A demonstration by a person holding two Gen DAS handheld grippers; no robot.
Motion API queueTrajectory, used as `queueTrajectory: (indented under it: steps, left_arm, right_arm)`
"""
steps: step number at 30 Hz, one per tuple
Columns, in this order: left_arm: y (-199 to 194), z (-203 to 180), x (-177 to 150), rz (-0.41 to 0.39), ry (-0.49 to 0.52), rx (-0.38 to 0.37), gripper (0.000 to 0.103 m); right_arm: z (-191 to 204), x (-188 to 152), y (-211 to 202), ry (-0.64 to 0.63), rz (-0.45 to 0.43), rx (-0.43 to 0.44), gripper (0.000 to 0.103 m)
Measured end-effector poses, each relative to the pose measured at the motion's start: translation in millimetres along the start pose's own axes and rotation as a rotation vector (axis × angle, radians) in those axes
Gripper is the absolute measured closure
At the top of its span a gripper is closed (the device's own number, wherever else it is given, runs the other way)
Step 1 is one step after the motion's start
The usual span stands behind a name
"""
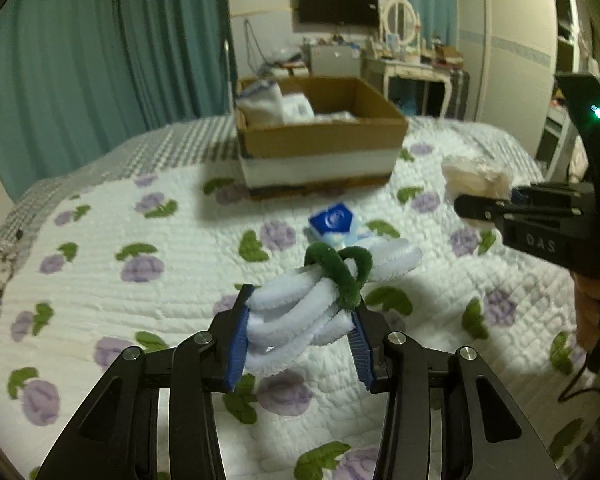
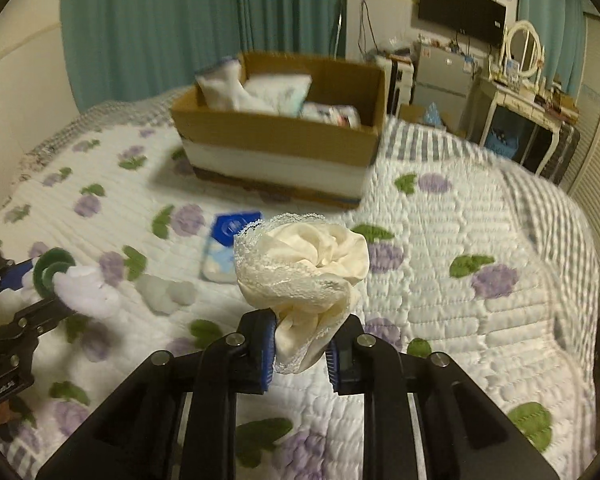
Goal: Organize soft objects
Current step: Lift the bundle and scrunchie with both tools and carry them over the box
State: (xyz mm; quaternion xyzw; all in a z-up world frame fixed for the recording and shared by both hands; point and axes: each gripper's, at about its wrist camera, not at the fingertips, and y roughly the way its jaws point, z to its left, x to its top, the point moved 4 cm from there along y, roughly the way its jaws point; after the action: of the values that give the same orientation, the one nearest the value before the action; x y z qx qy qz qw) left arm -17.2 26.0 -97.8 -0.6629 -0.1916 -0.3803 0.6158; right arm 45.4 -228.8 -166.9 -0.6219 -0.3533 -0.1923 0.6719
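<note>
My left gripper (image 1: 300, 332) is shut on a white fuzzy bundle tied with a green fuzzy band (image 1: 312, 304), held above the quilt; it also shows at the left of the right wrist view (image 2: 80, 284). My right gripper (image 2: 300, 344) is shut on a cream lace-edged cloth (image 2: 304, 268), held above the quilt; it also shows at the right of the left wrist view (image 1: 476, 180). A cardboard box (image 1: 324, 136) with soft white items in it stands farther back on the bed (image 2: 280, 136).
A blue and white packet (image 1: 336, 224) lies on the flowered quilt (image 1: 140, 320) before the box, also in the right wrist view (image 2: 228, 244). A small white soft lump (image 2: 166, 294) lies near it. Teal curtains, a dresser and a wardrobe stand beyond the bed.
</note>
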Motion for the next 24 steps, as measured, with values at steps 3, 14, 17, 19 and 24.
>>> queueTrajectory:
  steps: [3,14,17,19,24]
  left_arm:
    - [-16.6,2.7,12.2,-0.033,-0.025,0.003,0.06]
    - [-71.6,-4.0,56.0,-0.163,-0.027,0.011,0.06]
    - [-81.5,-4.6,70.4,-0.195,-0.034,0.011,0.06]
    - [-86.3,-6.2,80.5,-0.217,-0.027,0.017,0.06]
    - [-94.0,-4.5,105.6,-0.262,-0.047,0.018,0.06]
  right_arm:
    - [6.3,7.2,-23.1,-0.009,-0.046,0.01,0.083]
    - [8.8,36.7,-114.6,0.004,-0.226,0.021,0.083]
    - [7.0,45.5,-134.8,0.001,-0.265,0.023,0.083]
    - [6.2,53.1,-148.4,-0.003,-0.296,0.023,0.083]
    - [2.9,76.7,-175.4,-0.006,-0.369,0.029,0.083]
